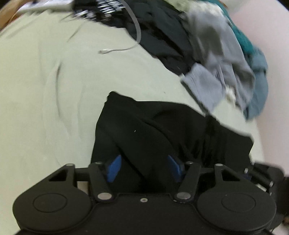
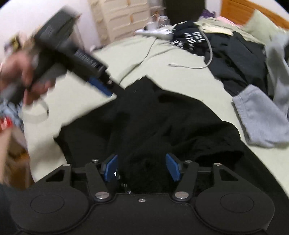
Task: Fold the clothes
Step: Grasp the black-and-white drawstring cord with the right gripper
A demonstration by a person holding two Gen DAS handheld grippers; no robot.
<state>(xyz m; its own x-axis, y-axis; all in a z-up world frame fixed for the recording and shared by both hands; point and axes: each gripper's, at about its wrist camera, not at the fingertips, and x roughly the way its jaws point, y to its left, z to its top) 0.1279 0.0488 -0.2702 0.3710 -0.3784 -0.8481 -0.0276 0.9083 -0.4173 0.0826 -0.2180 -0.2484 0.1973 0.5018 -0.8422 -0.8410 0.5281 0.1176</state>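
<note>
Left gripper [image 1: 143, 167]: pointed steeply downward; blue pads [image 1: 113, 169] held apart, dark cloth lying between them, no pressing contact discernible. Seen from the right wrist at ten o'clock, blurred, grasped by a bare hand [image 2: 21, 76].

Right gripper [image 2: 142, 167]: likewise angled downward; pads [image 2: 173, 167] spread, dark cloth between them, untouched on either side.

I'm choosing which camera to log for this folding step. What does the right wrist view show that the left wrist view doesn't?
Only the right wrist view shows the person's hand holding the left gripper, plus drawers and the printed black top.

Only the left wrist view shows the teal garment.

Both show the black garment between open jaws, the grey sweatpants, the white cable and the pale green sheet.
</note>
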